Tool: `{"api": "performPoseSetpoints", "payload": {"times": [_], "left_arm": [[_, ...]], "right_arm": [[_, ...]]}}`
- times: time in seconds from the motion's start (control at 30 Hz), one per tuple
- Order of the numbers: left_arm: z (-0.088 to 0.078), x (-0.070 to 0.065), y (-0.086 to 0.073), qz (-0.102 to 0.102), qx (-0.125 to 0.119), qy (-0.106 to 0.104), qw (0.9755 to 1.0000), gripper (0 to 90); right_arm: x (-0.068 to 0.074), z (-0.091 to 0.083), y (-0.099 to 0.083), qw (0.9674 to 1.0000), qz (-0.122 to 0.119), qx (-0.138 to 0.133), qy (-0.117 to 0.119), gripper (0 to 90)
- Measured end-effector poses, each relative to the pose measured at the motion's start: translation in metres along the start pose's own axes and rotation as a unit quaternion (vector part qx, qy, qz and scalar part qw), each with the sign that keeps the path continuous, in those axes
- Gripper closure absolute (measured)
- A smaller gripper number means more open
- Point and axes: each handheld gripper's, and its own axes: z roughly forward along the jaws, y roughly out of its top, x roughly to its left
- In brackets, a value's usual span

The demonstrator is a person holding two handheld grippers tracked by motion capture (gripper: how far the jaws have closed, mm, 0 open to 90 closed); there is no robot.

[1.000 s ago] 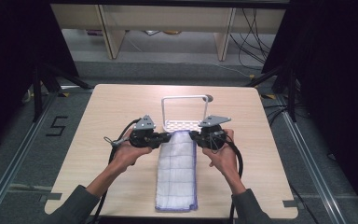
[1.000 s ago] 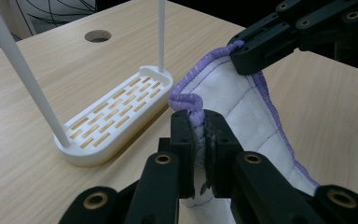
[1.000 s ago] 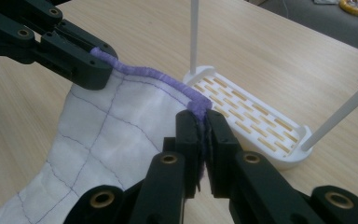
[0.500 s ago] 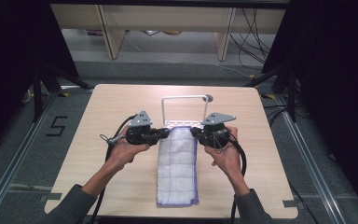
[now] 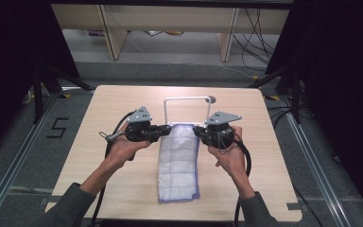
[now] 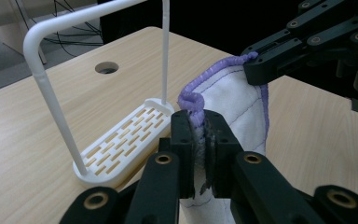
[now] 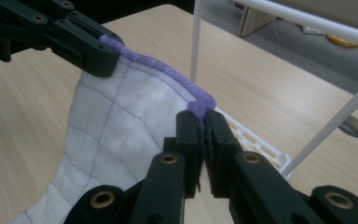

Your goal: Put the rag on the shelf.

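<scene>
A white quilted towel with a purple edge lies lengthwise on the wooden table, its far end lifted. My left gripper is shut on the towel's far left corner. My right gripper is shut on the far right corner. The purple hem stretches between the two sets of jaws. Just behind the lifted end stands a white rack with a hoop bar and a slotted base.
The table has a round hole near its far edge, beside the rack. Shelving legs and loose cables lie on the floor beyond the table. Dark drapes hang on both sides.
Both grippers have risen a little with the towel's far end, lifting it off the table. The near end of the towel still rests flat.
</scene>
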Motion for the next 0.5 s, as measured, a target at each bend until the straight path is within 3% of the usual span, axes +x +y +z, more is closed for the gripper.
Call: {"api": "performPoseSetpoints", "payload": {"times": [0.07,0.1,0.23,0.5], "left_arm": [[-0.002,-0.002,0.004,-0.002,-0.005,-0.002,1.0,82.9],[-0.003,-0.003,0.007,-0.002,-0.009,-0.005,0.9999,82.8],[-0.007,-0.007,0.019,0.011,-0.007,0.001,0.9999,82.9],[-0.006,0.0,0.044,0.004,-0.008,0.012,0.9999,82.8]], "right_arm": [[0.0,-0.003,0.003,0.9998,-0.014,-0.011,-0.002,85.8],[0.002,-0.005,0.005,1.0,-0.002,-0.009,-0.003,85.8],[0.002,-0.012,0.013,0.9996,-0.008,-0.024,-0.007,85.8],[-0.009,-0.02,0.032,0.9995,-0.003,-0.027,-0.014,85.8]]}}
